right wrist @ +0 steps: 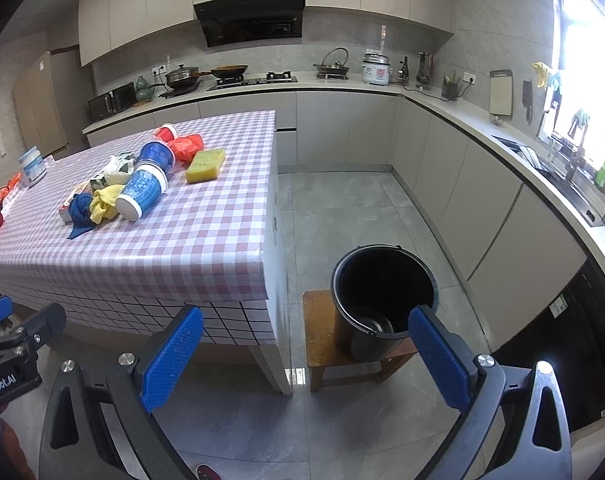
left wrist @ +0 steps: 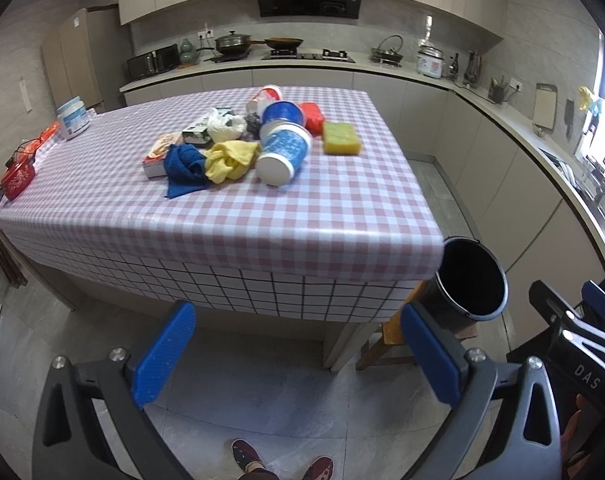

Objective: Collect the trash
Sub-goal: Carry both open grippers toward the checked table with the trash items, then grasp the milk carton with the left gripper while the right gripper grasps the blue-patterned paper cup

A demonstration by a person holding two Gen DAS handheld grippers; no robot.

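Ahead, trash pile point(left wrist: 238, 140) beyond left claw point(left wrist: 298, 352).

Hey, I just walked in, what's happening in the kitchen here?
A person stands before the checkered table holding two grippers; the left gripper and right gripper are both open and empty. Trash is piled on the table: blue cups, cloths, a yellow sponge. The black bucket sits on a wooden stool beside the table. Nothing is picked up yet.

Your left wrist view faces the desk point(left wrist: 230, 216) from just off its near edge; your right looks further right, sharing the black bucket point(right wrist: 382, 300).
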